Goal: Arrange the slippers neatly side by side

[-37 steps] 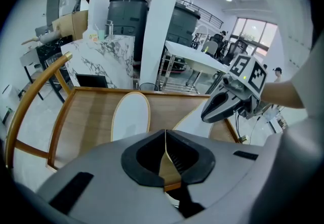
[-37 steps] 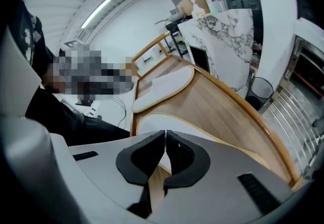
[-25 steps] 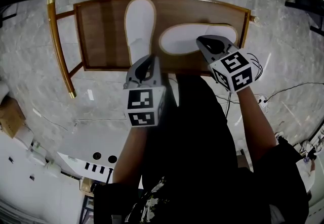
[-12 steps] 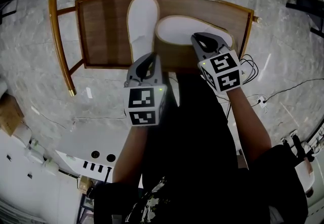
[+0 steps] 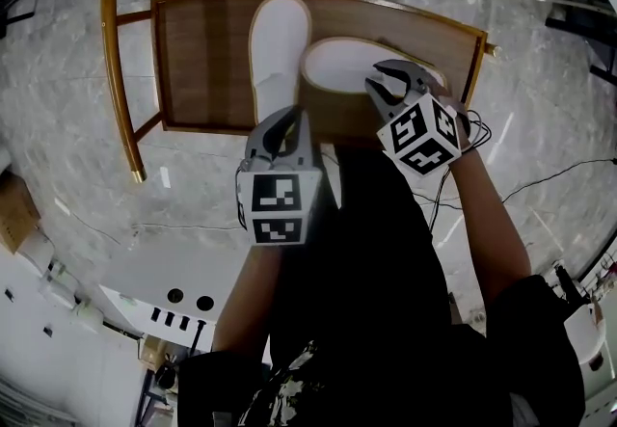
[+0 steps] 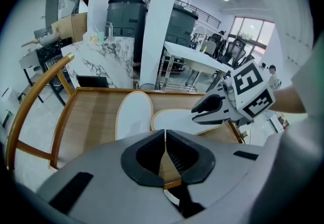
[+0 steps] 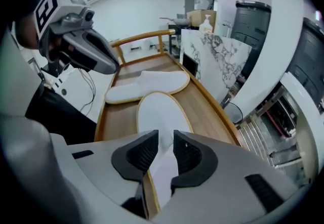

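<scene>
On the wooden seat (image 5: 202, 59), upper centre, the upright slipper (image 5: 280, 40) and the slanted slipper (image 5: 339, 64) lie close together. The left gripper (image 5: 281, 122) is closed, perhaps nipping the upright slipper's heel. The right gripper (image 5: 388, 84) has just been opening, its jaws astride the slanted slipper's end.

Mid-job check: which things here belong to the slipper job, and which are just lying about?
Job: straight slipper, angled slipper, wooden seat beneath them, left gripper shut, right gripper jaws just opened, angled slipper between them.
Lying about: cable on floor, cardboard box, dark bins.
</scene>
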The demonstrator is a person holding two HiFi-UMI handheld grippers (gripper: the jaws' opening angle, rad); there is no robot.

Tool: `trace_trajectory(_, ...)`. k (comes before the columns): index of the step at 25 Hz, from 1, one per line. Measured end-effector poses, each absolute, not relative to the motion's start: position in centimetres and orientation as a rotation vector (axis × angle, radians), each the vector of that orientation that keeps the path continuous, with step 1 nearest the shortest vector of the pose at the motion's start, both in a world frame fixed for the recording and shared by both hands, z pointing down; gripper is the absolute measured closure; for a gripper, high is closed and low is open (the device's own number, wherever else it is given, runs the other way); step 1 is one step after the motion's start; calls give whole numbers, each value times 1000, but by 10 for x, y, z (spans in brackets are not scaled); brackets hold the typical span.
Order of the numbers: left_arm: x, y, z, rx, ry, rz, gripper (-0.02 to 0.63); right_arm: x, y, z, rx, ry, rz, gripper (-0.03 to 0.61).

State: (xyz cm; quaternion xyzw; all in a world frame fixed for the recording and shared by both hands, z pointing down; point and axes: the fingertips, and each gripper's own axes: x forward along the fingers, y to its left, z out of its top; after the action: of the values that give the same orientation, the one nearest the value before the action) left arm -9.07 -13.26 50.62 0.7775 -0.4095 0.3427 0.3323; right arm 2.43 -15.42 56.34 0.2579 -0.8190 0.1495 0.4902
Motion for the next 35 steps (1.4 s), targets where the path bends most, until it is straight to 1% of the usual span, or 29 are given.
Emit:
trace_trajectory(4, -92, -132, 506, 2030, -1077, 899, 606, 22, -158, 569, 532, -1971, 359, 503)
trace_trajectory(6, -93, -132, 506, 2032, -1084, 907, 606, 21, -160, 571, 518, -1957, 366, 544)
trace_trajectory(9, -94, -132, 506, 2042, -1090, 920, 606, 20, -159, 571, 516, -1951, 388, 566)
trace_trajectory(15, -92, -135, 504, 2058, -1080, 918, 606, 24, -157, 558, 634, -1986, 542, 571)
trace_trajectory(21, -87, -138, 505, 2072, -1049, 911, 606, 37, -161, 543, 977, -1964, 865, 571)
trace_trajectory(25, -85, -142, 503, 2084, -1034, 906, 606, 33, -163, 536, 1190, -1949, 1088, 571)
trace_trajectory(35, -85, -147, 502, 2106, -991, 919, 606, 22, -168, 529, 1543, -1864, 1409, 571)
